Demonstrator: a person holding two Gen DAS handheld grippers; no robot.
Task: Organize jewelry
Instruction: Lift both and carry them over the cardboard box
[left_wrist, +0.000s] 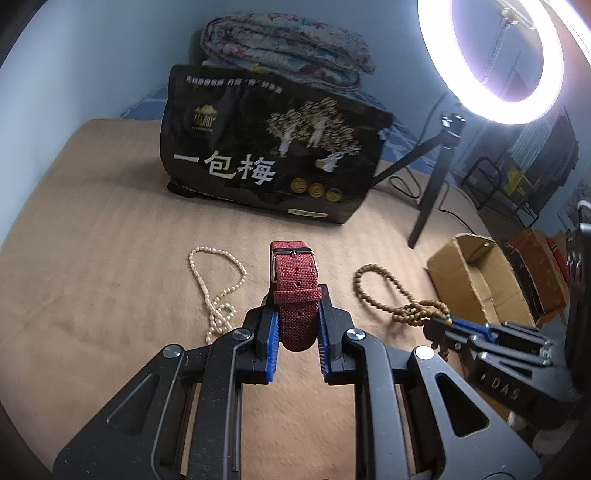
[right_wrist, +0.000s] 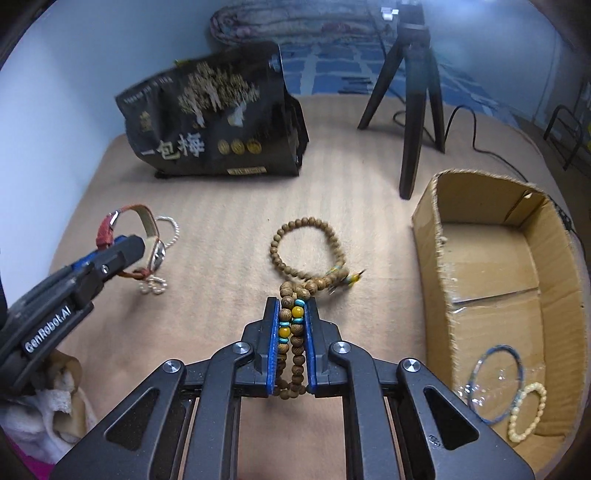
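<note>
Two pieces already lie in the cardboard box (right_wrist: 495, 280) at the right edge of the bed (right_wrist: 221, 240): a blue bangle (right_wrist: 496, 384) and a small cream bead bracelet (right_wrist: 526, 411). Three pieces are not in the box yet, so the job looks less than half done. The left gripper (left_wrist: 297, 321) is squeezed onto the red watch (left_wrist: 295, 291) by its strap and holds it upright near the middle of the bed. The right gripper (right_wrist: 292, 343) is almost closed and pinches the wooden bead string (right_wrist: 308, 254), which has yellow and blue beads; its loop rests on the bed just in front. The pearl necklace (left_wrist: 218, 284) lies loose on the bed beside the watch, with no gripper touching it.
</note>
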